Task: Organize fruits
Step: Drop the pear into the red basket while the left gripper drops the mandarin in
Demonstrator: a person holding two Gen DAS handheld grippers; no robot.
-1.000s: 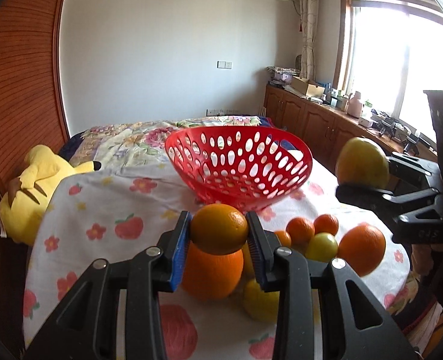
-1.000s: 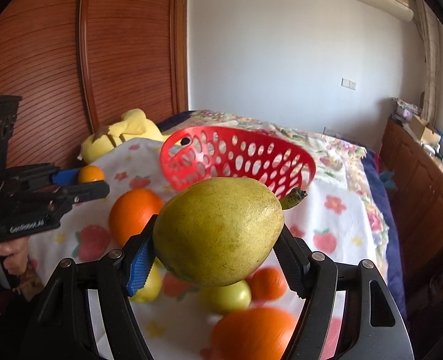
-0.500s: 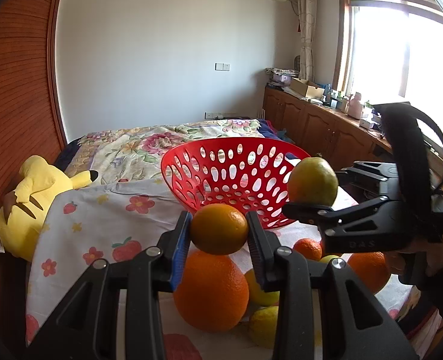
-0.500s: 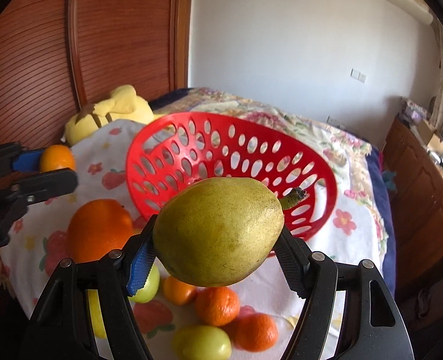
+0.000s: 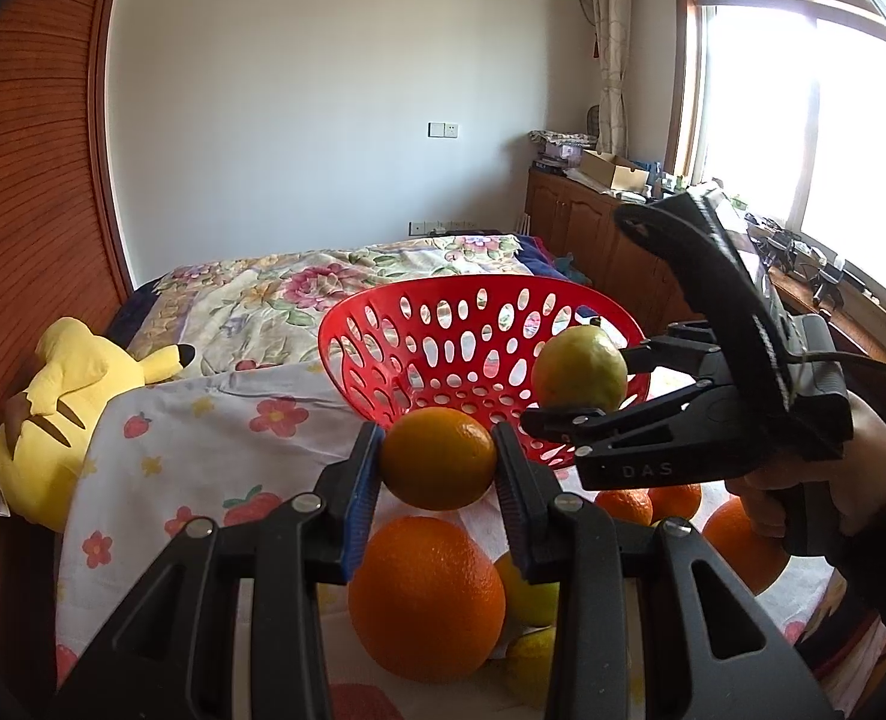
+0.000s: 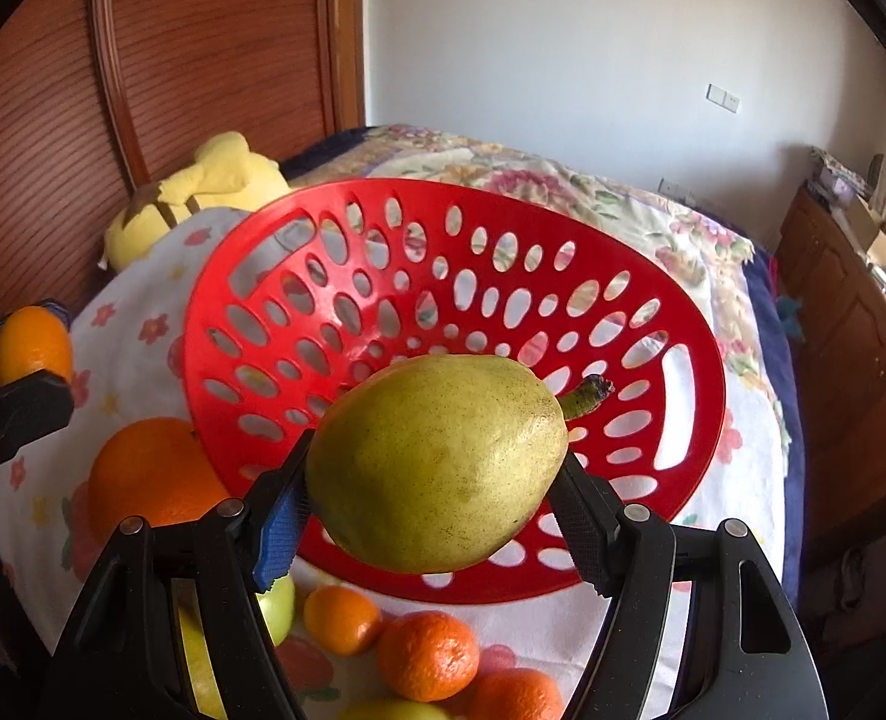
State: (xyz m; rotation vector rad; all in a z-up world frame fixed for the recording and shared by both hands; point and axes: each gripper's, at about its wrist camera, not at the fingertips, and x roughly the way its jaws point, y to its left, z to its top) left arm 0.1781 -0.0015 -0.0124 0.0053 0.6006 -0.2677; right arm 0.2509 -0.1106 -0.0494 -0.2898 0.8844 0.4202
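A red perforated basket (image 5: 383, 324) (image 6: 251, 396) sits empty on a flowered cloth. My left gripper (image 5: 437, 468) is shut on a small orange (image 5: 438, 467), held just before the basket's near rim; it also shows in the right wrist view (image 6: 32, 342). My right gripper (image 6: 434, 516) is shut on a yellow-green pear (image 6: 437, 456), held over the basket's near right rim; the pear shows in the left wrist view (image 5: 577, 367). A large orange (image 5: 425, 594) (image 6: 143, 474) and several smaller oranges (image 6: 428, 654) and green fruits (image 5: 529, 591) lie on the cloth below.
A yellow plush toy (image 5: 53, 396) (image 6: 203, 192) lies left of the cloth against a wooden wall panel (image 5: 23, 180). A flowered bedspread (image 5: 299, 294) lies behind the basket. Wooden cabinets (image 5: 580, 228) stand under the window at right.
My right gripper has carried the pear forward and left over the basket's rim. My left gripper, still holding the small orange, has moved closer to the basket.
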